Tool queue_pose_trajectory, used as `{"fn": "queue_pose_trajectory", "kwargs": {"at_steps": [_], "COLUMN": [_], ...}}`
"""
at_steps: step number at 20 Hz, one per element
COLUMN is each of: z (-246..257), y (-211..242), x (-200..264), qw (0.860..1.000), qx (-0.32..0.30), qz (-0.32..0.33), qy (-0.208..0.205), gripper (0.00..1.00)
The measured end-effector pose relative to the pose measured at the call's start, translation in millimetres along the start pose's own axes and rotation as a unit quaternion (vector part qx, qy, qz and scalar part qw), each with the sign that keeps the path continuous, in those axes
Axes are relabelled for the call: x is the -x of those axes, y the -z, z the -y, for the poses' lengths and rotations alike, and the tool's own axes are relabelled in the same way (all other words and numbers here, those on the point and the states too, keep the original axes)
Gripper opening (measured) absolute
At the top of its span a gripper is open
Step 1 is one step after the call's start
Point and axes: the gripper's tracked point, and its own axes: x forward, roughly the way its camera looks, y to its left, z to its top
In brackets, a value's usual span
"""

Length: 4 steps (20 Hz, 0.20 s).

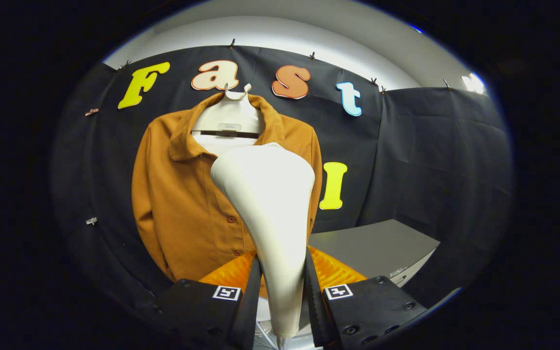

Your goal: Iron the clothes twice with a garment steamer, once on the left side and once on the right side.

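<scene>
The steamer (266,204) stands upright between the fingers of the gripper (282,291). It is white and smooth, with a narrow handle that widens upward into a broad, rounded head. Both fingers press on the handle from either side, so the gripper is clamped on it. The head rises in front of the shirt (187,204), covering the part just right of the button line; whether it touches the cloth I cannot tell.

The shirt is brown-orange, with a collar and a row of small buttons down its front. It hangs from a white hanger (234,114), whose hook catches on the black cloth wall (430,170) behind. The collar lies open, and the hanger's pale body shows inside the neck. The shirt's left half, with sleeve and shoulder, is in plain sight beside the steamer; its right shoulder shows just past the head.

Beyond the fingers, to the right of the steamer and lower than the shirt, is a grey table (377,248). Small clips pin the cloth wall along its top edge, and above it runs a pale wall.
</scene>
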Motion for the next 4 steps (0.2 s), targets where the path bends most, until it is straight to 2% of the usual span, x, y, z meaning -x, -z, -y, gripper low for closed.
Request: {"fn": "queue_pose_trajectory", "kwargs": {"at_steps": [4], "z": [-1.3], "y": [-9.5], "x": [11.0], "qw": [0.999], "qx": [-0.012], "qz": [0.021], "qy": [-0.028], "gripper": [0.48]}}
